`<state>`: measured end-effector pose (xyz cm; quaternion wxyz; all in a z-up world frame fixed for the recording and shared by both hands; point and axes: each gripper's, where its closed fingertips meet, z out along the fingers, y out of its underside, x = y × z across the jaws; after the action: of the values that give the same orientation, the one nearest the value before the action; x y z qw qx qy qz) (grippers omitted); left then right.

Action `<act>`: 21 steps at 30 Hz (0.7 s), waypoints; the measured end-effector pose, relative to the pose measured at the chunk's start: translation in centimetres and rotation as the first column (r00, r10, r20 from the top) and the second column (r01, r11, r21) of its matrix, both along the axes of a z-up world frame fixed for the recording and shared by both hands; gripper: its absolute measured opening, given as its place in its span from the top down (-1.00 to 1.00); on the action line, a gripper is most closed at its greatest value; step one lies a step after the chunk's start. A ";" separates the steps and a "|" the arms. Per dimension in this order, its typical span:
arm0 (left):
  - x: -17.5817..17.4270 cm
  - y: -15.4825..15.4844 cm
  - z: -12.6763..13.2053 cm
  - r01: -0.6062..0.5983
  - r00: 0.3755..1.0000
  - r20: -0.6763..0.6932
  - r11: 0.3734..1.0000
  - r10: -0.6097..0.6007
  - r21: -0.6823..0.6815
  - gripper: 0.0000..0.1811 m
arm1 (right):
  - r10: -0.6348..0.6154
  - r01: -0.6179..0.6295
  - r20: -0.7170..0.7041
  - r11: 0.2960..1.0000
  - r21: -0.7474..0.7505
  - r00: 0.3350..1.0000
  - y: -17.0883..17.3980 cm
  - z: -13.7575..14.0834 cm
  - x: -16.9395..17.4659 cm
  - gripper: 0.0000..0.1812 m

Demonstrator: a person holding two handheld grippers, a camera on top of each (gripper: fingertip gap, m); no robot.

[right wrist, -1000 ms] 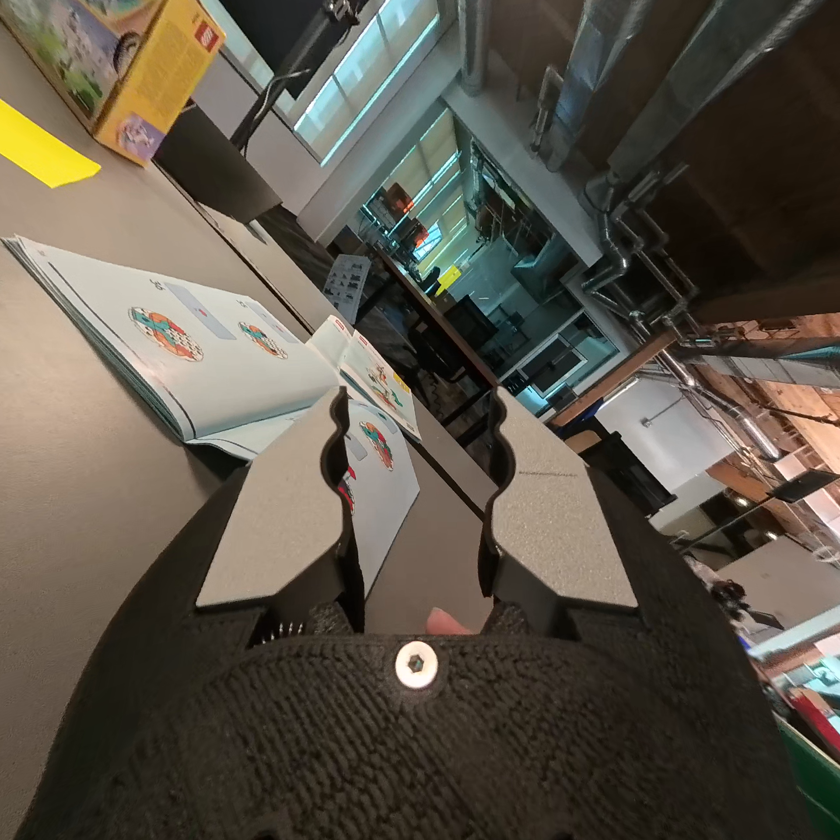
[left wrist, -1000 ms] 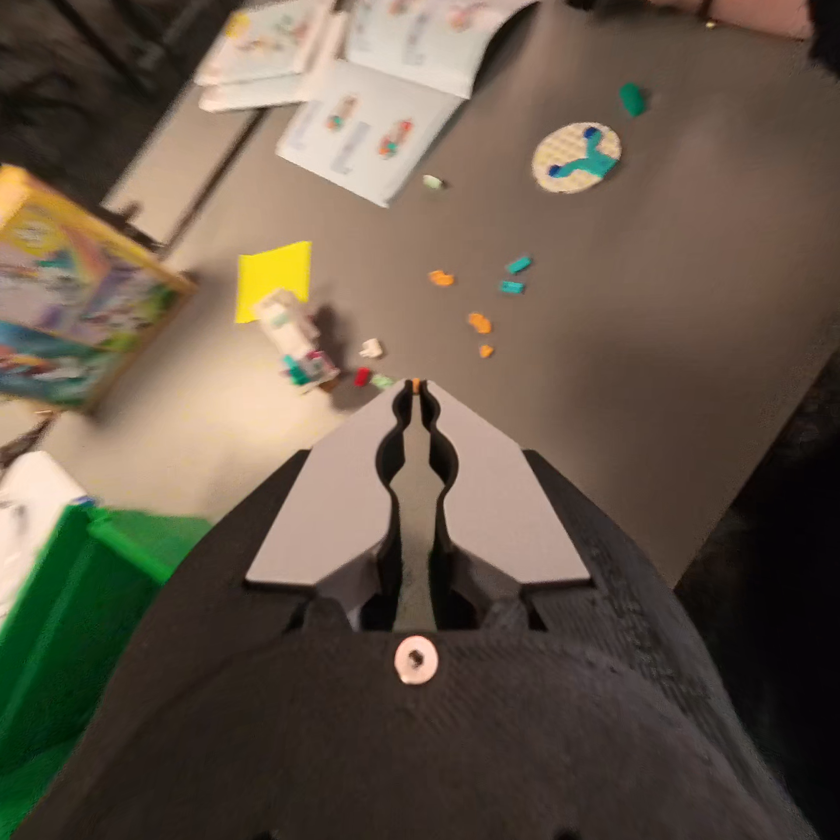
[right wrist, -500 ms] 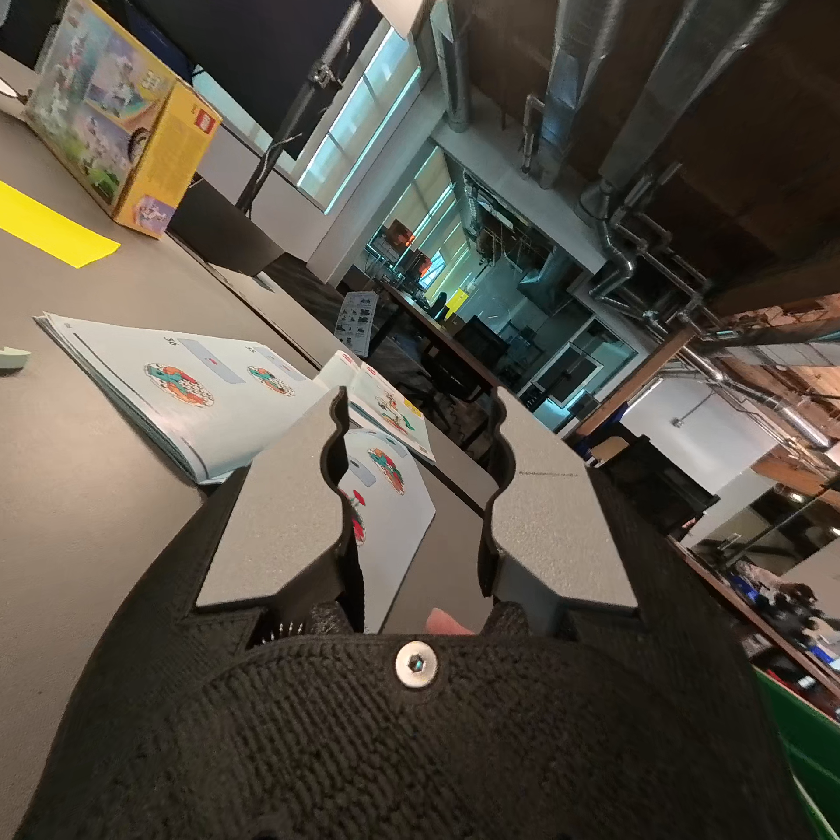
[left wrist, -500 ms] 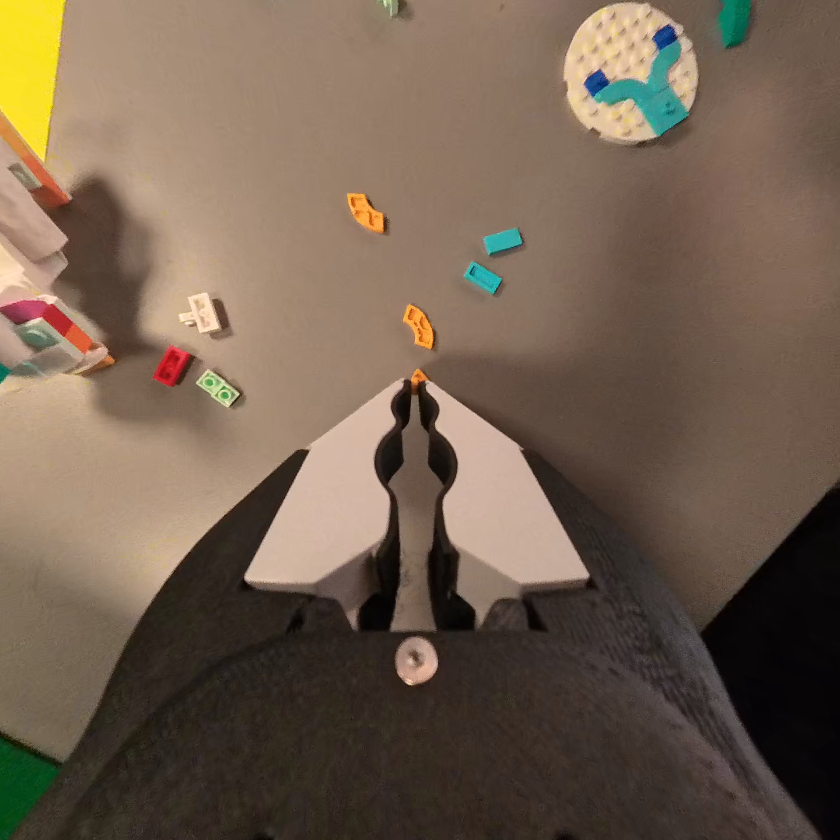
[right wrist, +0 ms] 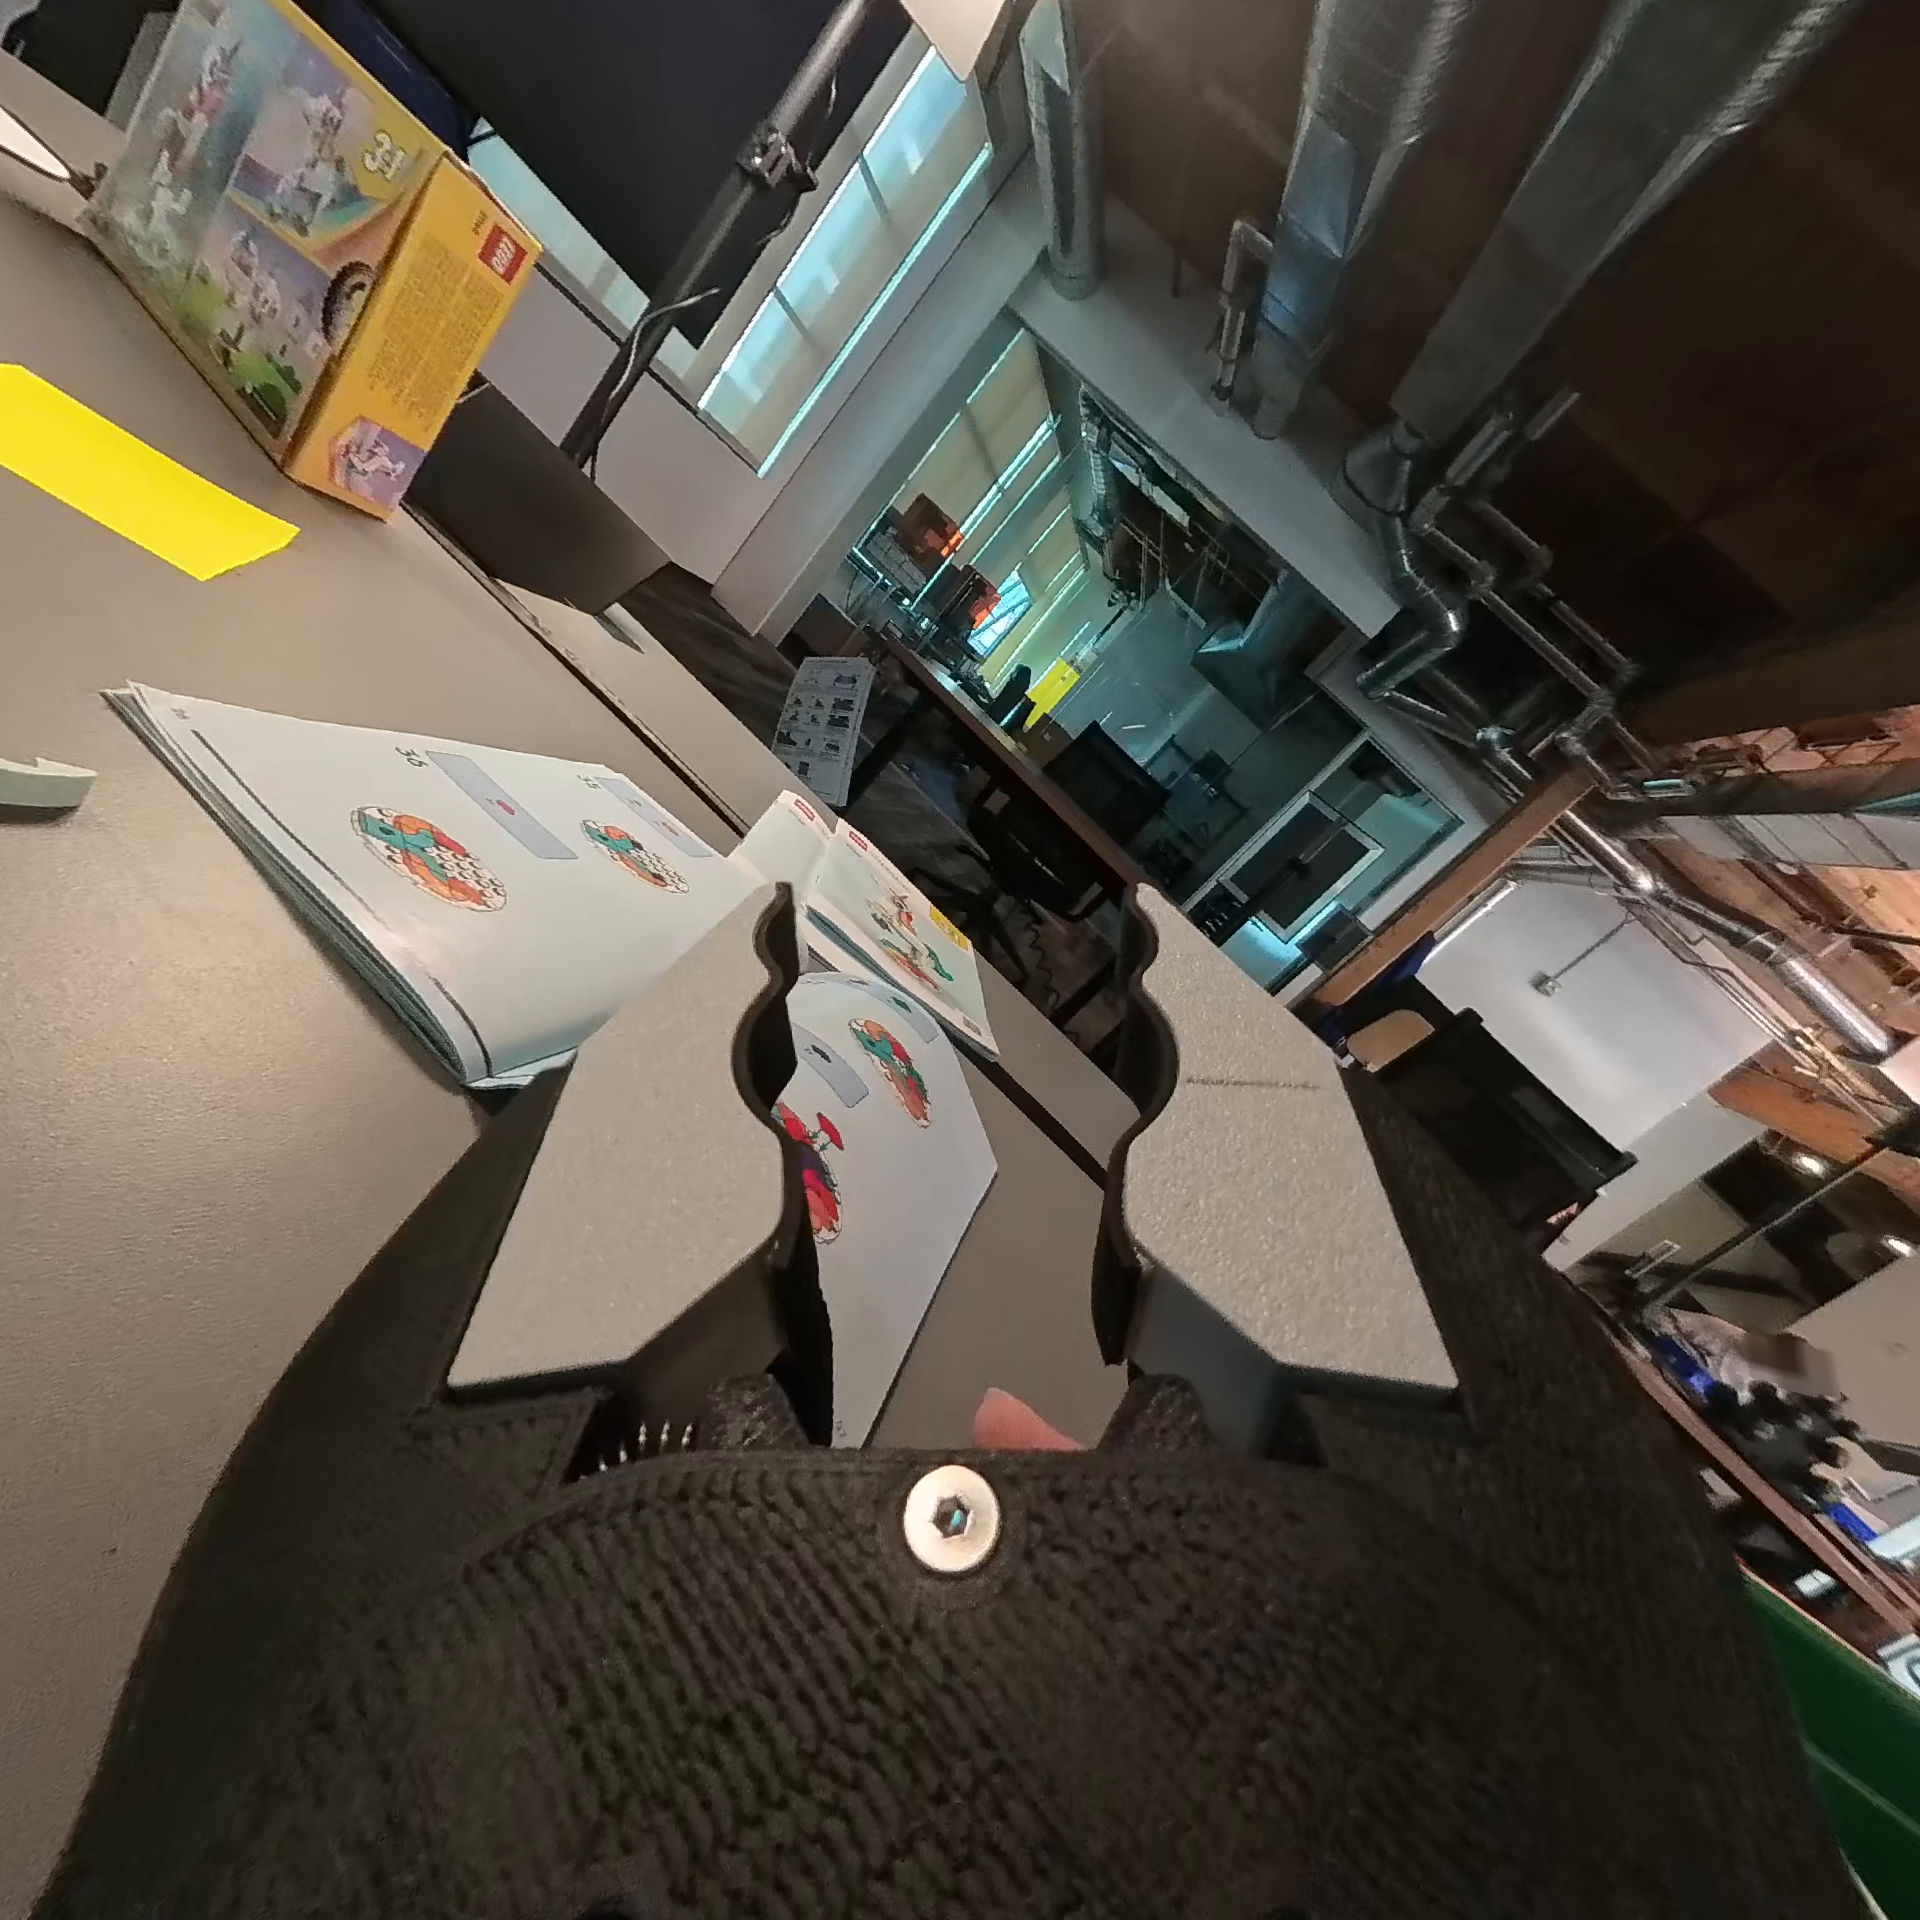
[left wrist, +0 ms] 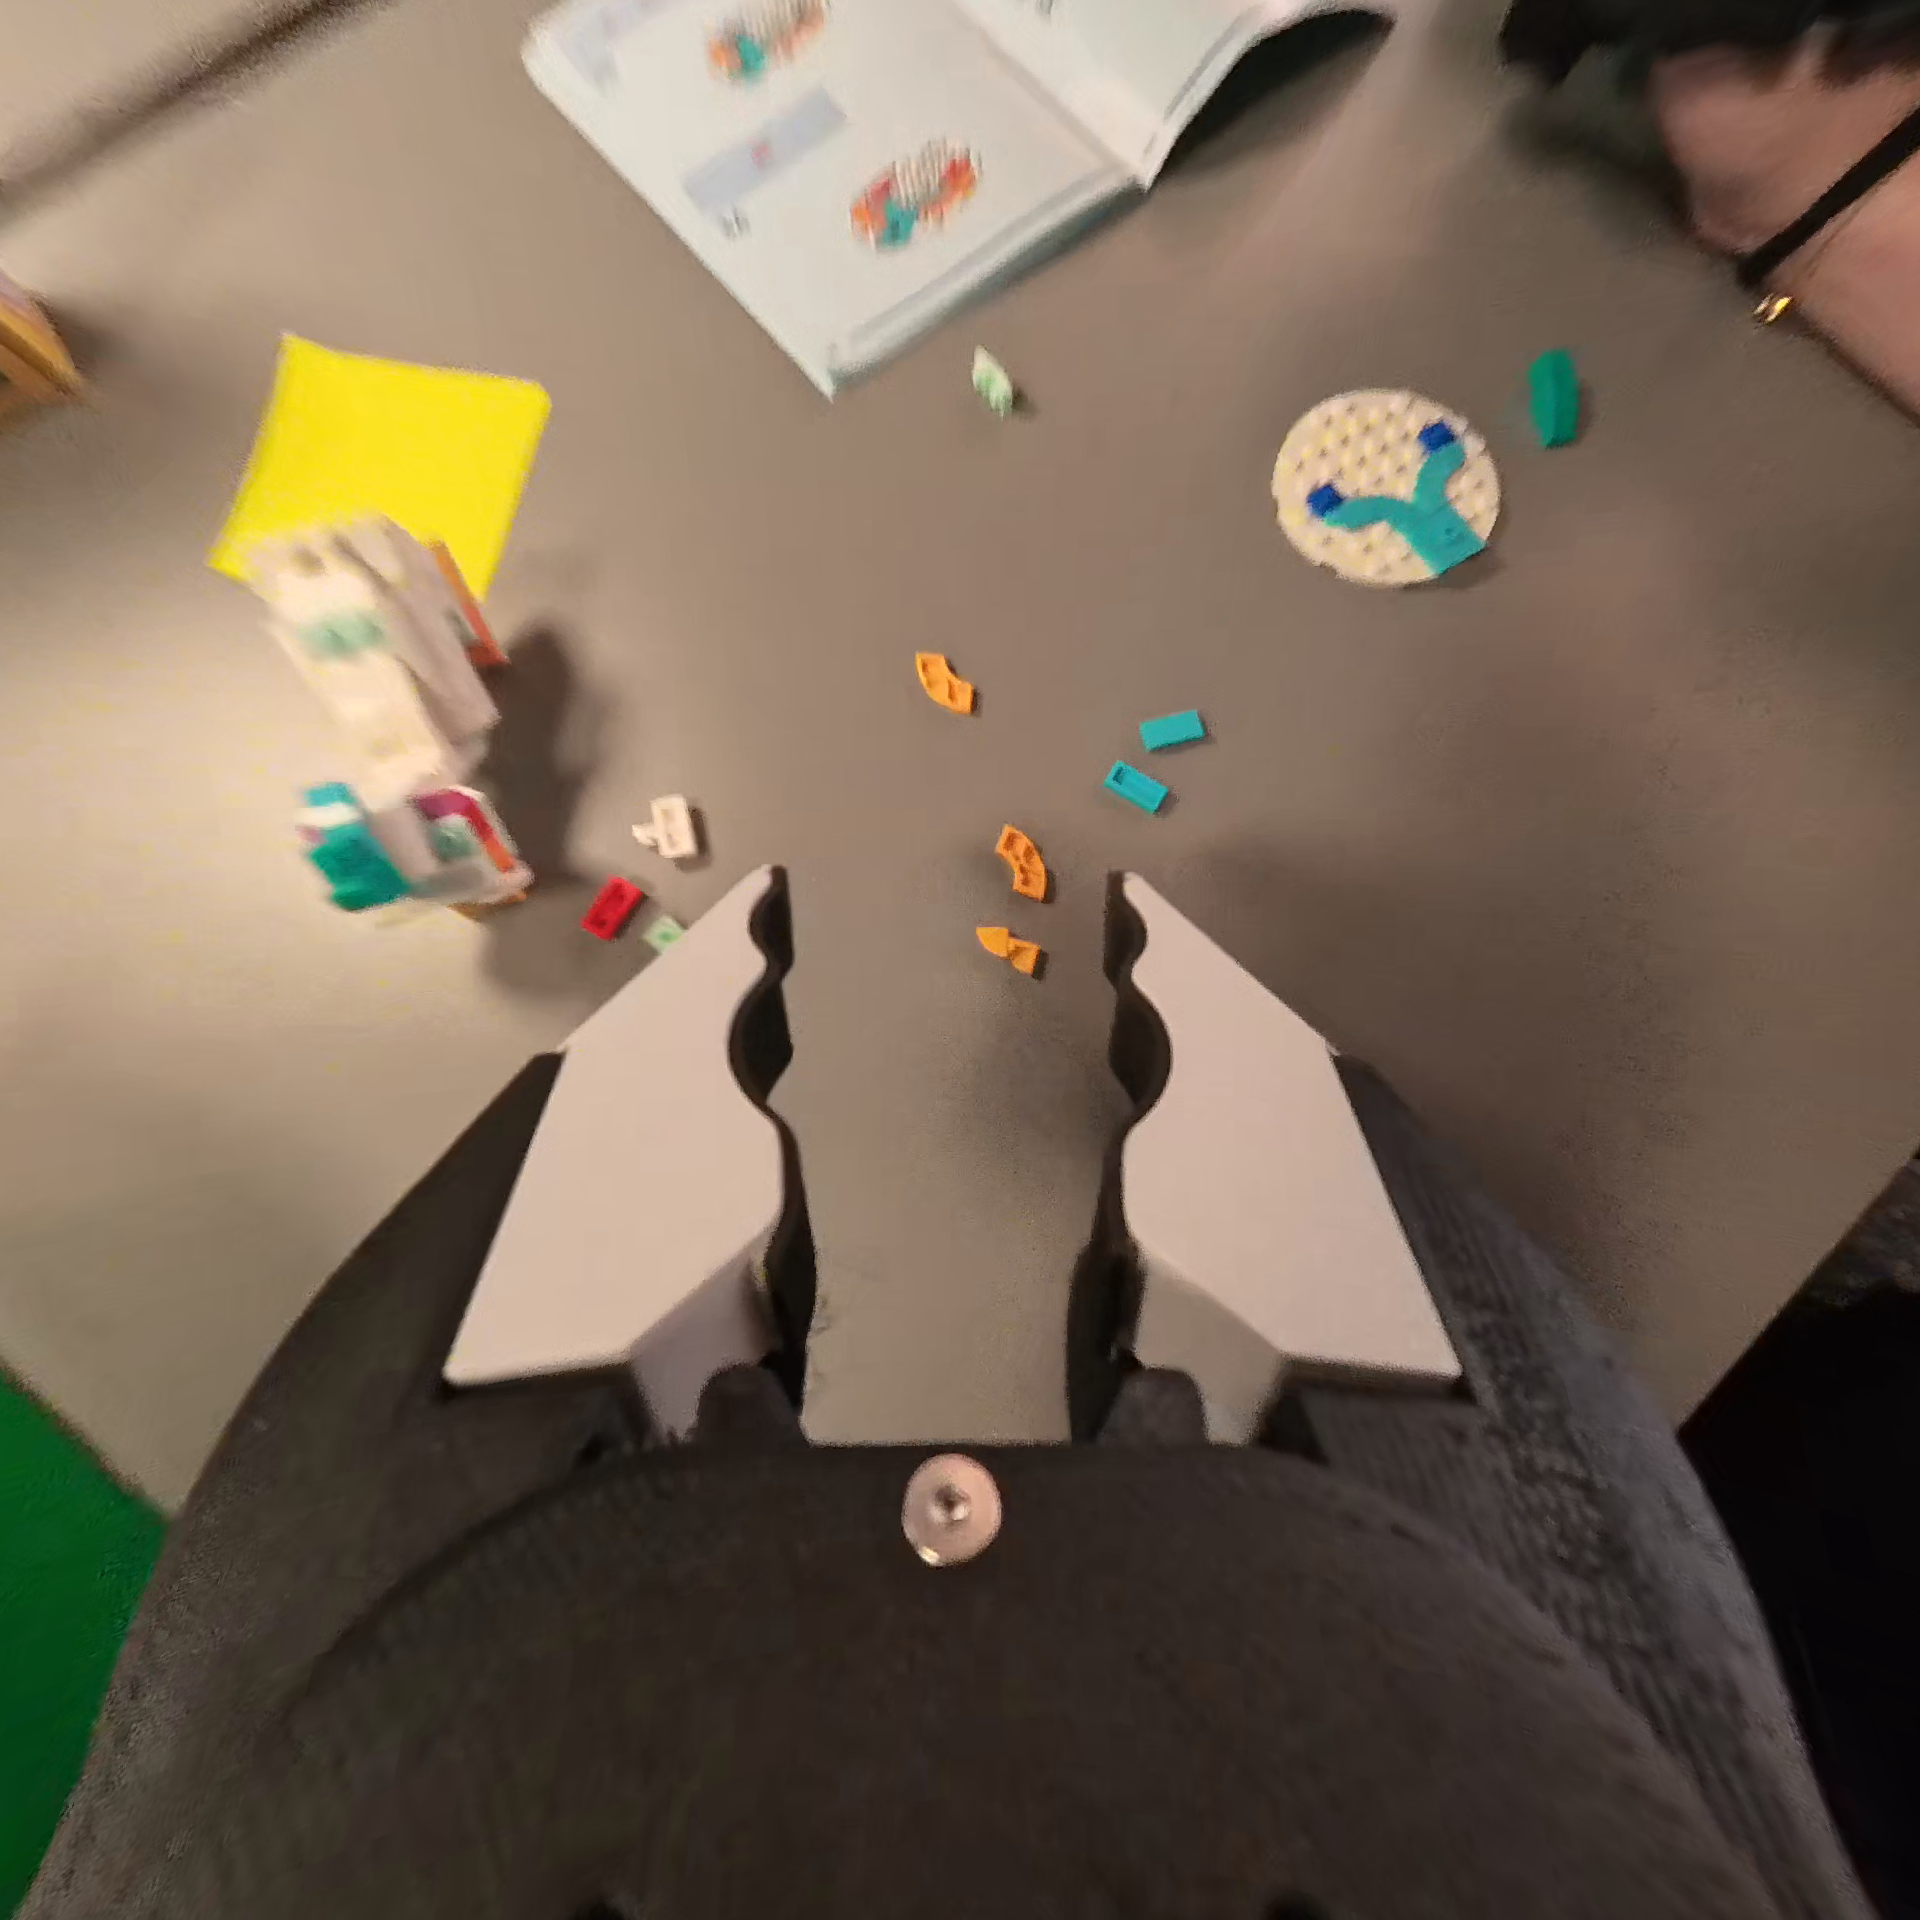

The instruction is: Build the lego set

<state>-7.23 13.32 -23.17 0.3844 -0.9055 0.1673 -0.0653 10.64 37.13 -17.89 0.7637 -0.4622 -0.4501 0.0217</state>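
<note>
The left gripper (left wrist: 943,883) gapes empty above a tiny, stiff, light orange plastic wedge piece (left wrist: 1008,948); pinch its flat sides.

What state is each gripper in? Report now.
Left gripper: open, holding nothing; a small orange piece lies on the table between its fingers.
Right gripper: open, holding nothing.
</note>
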 end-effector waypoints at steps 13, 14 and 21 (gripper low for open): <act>-8.9 -7.7 10.8 -0.191 0.964 -0.122 0.937 0.235 0.292 0.41 | 0.001 -0.001 0.028 1.000 -0.007 1.000 0.0 -0.5 -0.1 0.33; -9.4 -8.3 11.1 -0.211 0.961 -0.110 0.927 0.256 0.309 0.42 | 0.001 -0.001 0.029 1.000 -0.010 1.000 0.0 -0.6 -0.1 0.33; -4.5 -8.2 11.6 -0.180 0.978 0.178 0.862 0.107 0.474 0.48 | -0.040 0.039 0.051 0.999 0.019 0.998 -0.1 -0.5 0.5 0.33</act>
<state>-11.72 5.16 -11.55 0.6151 -0.7821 0.0817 -0.0583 11.12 36.98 -18.42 0.7562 -0.4646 -0.4607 -0.0093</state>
